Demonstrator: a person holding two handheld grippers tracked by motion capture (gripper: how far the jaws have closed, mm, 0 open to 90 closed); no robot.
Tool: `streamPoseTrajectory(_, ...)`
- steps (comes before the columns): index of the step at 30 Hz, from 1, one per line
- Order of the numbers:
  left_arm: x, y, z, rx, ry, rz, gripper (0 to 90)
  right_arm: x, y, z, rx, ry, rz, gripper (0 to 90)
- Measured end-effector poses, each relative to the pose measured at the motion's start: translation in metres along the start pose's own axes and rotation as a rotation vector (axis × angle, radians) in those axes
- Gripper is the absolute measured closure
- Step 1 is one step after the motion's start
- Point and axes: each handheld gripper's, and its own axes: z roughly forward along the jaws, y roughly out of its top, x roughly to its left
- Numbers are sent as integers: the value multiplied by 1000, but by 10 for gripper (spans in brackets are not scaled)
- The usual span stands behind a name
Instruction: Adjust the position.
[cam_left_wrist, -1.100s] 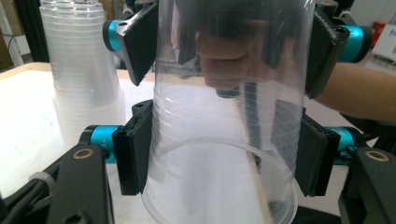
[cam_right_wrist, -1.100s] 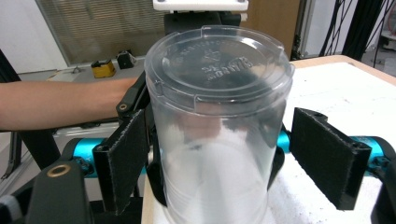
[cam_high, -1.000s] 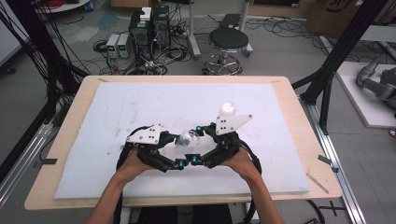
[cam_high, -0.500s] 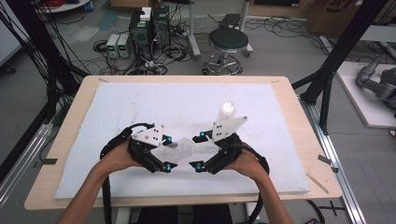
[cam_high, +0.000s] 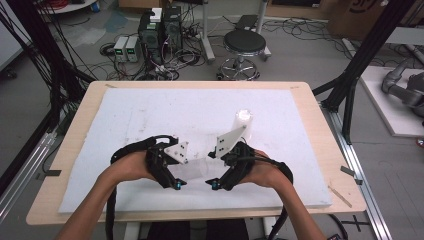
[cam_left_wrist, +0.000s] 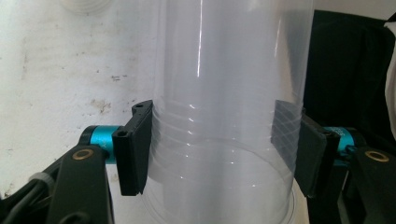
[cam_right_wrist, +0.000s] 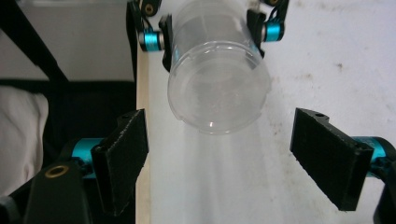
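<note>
**Pulling the cups apart**

While the left gripper (cam_left_wrist: 212, 154) pinches the clear cup stack (cam_left_wrist: 224, 116) across its ribbed band, one pad on each side, the step in hand looks like separating the cups. The stack lies sideways between the two grippers, just above the white mat (cam_high: 150, 115), near the mat's front edge in the high view. Seen from the right gripper (cam_right_wrist: 219, 161), the stack's closed end (cam_right_wrist: 217, 100) points at the camera, and that gripper's jaws stand spread wide, one on each side, touching nothing.

To do this well, I judge the right gripper should move in along the stack's axis and close only on the outermost cup, clear of the left pads. Thin plastic buckles easily, so a light squeeze is safer; a hard one could lock the nested walls together. Pull straight along the axis, perhaps with a slight twist, while the left holds firm.

Beyond the right gripper, farther back on the mat, another white cup (cam_high: 243, 122) stands well apart.
</note>
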Motion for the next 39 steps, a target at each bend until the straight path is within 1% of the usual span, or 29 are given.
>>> streamPoseTrajectory(1, 0, 1, 0, 5, 1, -2, 327, 1, 3, 2, 36, 0, -7, 190)
streamPoseTrajectory(4, 1, 4, 2, 19, -4, 2, 327, 1, 5, 4, 50, -1, -16, 191)
streamPoseTrajectory(8, 1, 6, 4, 32, -4, 6, 328, 1, 7, 6, 63, 4, -17, 191)
streamPoseTrajectory(10, 1, 7, 5, 40, -4, 6, 328, 1, 8, 7, 70, -3, -15, 191)
streamPoseTrajectory(18, 2, 8, 7, 40, -7, 10, 329, 1, 10, 10, 77, 3, -15, 194)
streamPoseTrajectory(20, 2, 8, 7, 40, -7, 17, 329, 1, 11, 11, 75, 4, -15, 195)
streamPoseTrajectory(22, 2, 8, 7, 37, -8, 13, 328, 1, 12, 12, 73, 7, -17, 197)
streamPoseTrajectory(23, 2, 8, 7, 39, -10, 15, 329, 1, 12, 12, 75, 4, -13, 201)
streamPoseTrajectory(24, 2, 8, 7, 41, -11, 16, 328, 1, 13, 13, 74, 8, -20, 235)
streamPoseTrajectory(25, 2, 8, 7, 40, -12, 13, 329, 1, 13, 13, 77, 12, -21, 243)
streamPoseTrajectory(30, 3, 9, 9, 46, -11, 22, 329, 0, 15, 15, 68, 5, -20, 244)
streamPoseTrajectory(34, 3, 9, 9, 45, -13, 17, 329, 0, 15, 16, 65, 4, -20, 254)
streamPoseTrajectory(37, 3, 9, 10, 47, -14, 18, 329, -1, 16, 16, 66, 13, -24, 315)
streamPoseTrajectory(38, 3, 9, 10, 48, -15, 18, 329, -1, 16, 16, 66, 13, -24, 315)
streamPoseTrajectory(39, 3, 9, 11, 50, -16, 16, 329, -1, 16, 17, 70, 10, -27, 343)
